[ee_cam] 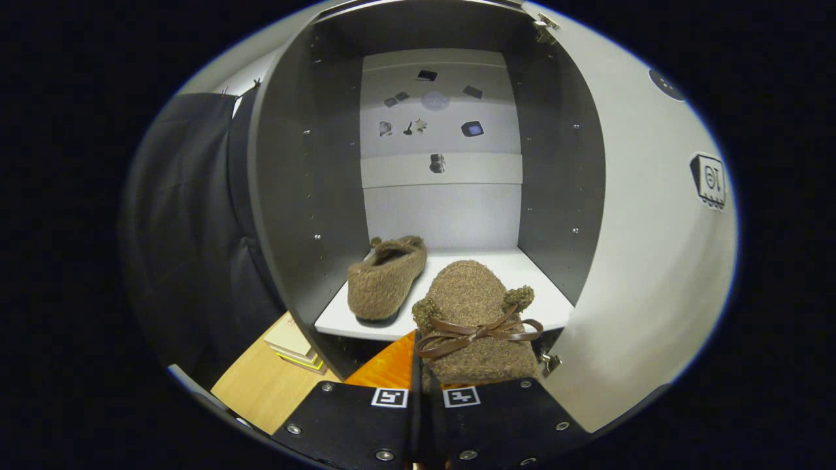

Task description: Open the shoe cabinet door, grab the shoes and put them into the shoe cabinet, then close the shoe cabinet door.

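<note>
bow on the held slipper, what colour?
Brown, leather-look bow on the fuzzy tan slipper that the tool grips; clearest in the gripper view.

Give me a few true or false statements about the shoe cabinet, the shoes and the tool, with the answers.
1. The cabinet door stands open. True.
2. One fuzzy brown slipper lies on the white shelf. True.
3. The tool holds nothing. False: it is shut on the bow slipper.
4. The bow slipper lies fully on the shelf. False: its heel end overhangs the shelf's front edge.
5. The shelf holds three shoes. False: two show.
</note>
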A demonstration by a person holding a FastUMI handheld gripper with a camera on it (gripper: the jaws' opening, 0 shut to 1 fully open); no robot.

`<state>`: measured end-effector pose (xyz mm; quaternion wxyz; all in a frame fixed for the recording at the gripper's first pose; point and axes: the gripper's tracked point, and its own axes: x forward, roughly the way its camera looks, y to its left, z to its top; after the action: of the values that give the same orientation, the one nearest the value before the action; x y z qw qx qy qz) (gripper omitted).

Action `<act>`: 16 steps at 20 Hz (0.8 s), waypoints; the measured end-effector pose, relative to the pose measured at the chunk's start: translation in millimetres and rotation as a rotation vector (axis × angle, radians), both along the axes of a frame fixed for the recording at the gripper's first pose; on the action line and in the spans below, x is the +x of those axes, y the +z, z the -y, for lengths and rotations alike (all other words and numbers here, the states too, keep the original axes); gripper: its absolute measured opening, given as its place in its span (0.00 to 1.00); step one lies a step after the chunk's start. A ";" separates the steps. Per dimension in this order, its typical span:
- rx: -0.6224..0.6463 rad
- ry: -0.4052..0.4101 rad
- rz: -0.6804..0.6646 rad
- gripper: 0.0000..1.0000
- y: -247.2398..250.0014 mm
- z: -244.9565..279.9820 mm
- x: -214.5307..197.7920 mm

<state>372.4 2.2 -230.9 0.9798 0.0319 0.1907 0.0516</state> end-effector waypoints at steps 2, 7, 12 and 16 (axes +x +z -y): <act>0.024 0.016 -0.008 0.06 1.5 3.3 27.3; 0.058 0.046 0.000 0.05 8.4 12.3 95.6; 0.077 0.081 -0.025 0.05 -3.4 11.8 145.1; 0.091 0.088 -0.036 0.05 -17.2 9.0 173.8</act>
<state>546.3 -6.9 -248.2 0.9705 0.0688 0.2072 0.1026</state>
